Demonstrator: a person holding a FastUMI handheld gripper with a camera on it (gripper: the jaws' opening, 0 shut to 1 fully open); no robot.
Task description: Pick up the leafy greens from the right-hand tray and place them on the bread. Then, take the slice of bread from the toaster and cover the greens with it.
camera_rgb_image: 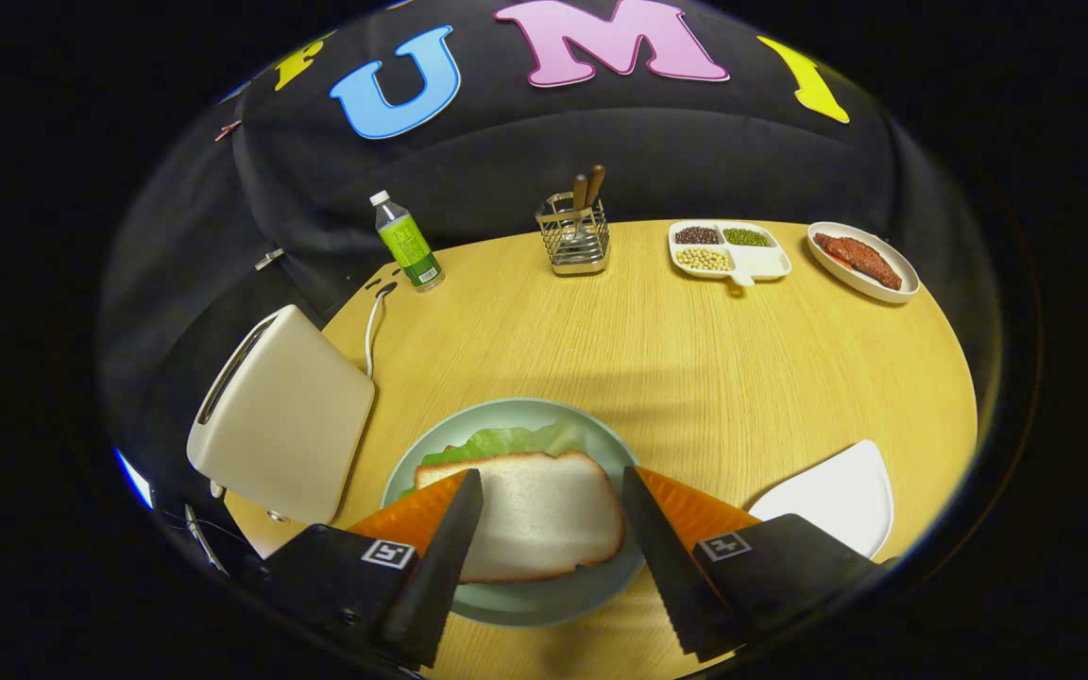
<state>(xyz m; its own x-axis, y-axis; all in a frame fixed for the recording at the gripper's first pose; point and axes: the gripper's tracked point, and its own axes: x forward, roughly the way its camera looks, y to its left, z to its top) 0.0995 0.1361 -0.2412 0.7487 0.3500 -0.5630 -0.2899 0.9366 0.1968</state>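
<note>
On the round wooden counter, a white bread slice covered green lettuce on a pale green plate; the hand-held gripper hung open, empty, task seemingly complete.

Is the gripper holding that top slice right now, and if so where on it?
Nothing is held. The gripper is open, its fingers standing apart on either side of the bread slice, which lies over the greens on the plate.

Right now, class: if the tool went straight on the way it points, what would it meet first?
Probably the bread slice on the green plate, lying between the open tool's fingers; lettuce peeks out beyond. Depth is uncertain.
</note>
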